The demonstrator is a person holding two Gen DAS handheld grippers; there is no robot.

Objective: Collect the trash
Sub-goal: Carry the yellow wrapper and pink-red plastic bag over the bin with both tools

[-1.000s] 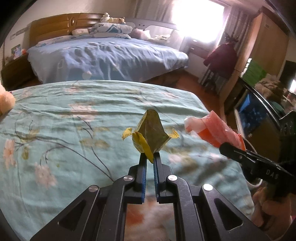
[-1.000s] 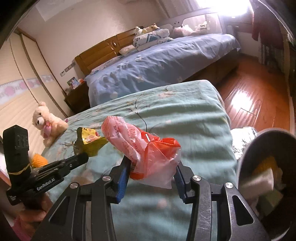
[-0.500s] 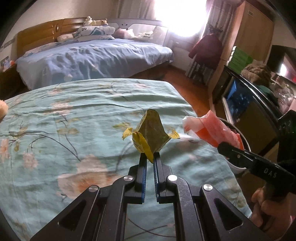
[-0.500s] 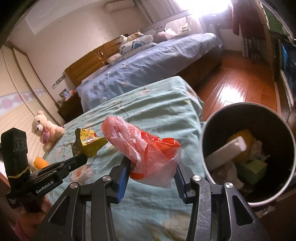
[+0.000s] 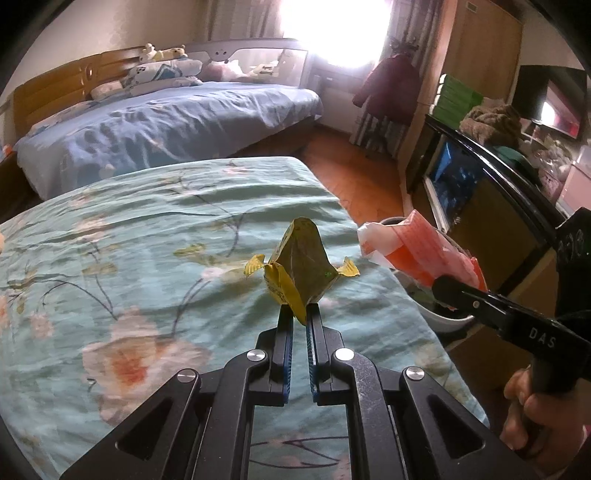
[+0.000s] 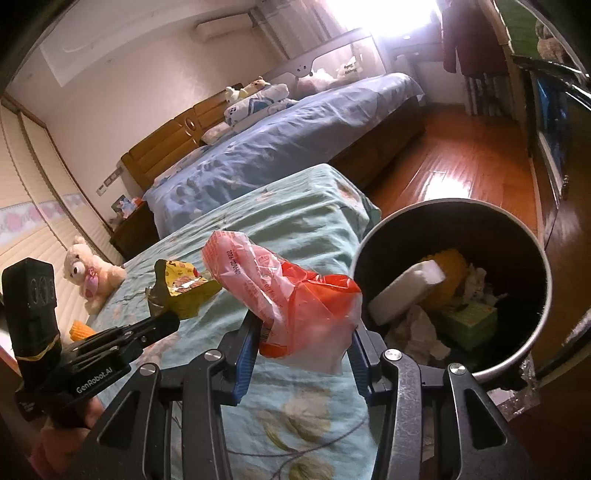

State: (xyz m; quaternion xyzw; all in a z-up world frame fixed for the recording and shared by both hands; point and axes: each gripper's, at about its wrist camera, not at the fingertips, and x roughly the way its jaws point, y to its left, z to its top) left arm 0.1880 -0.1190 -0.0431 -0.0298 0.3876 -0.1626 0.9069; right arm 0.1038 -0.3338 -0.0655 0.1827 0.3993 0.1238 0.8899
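The left hand-held gripper is clenched on a crumpled yellow-and-olive foil snack wrapper, which stands up from the narrow gap between the blue-padded jaws, clear of the bedding below. The right hand-held gripper is grasping a crinkled red-and-clear plastic bag, its jaws set partly apart with the bag bunched between the blue pads; the bag's upper end sticks out to the upper left. In the left wrist view a hand grips the right unit's black handle at the lower right edge.

Both items are held above a bed covered with a teal floral-print sheet, near its right edge. Just beside that edge, on the floor, stands a round dark waste bin with a pale rim. It contains a white rectangular block, a yellow item, a green box and crumpled tissue.

A cream plush bear sits on the teal sheet at the far left of the right wrist view. Beyond lies a second bed with a blue cover, a wooden headboard and pillows with soft toys. The floor is polished red-brown wood. A bright window is overexposed; a dark red garment hangs beside it.
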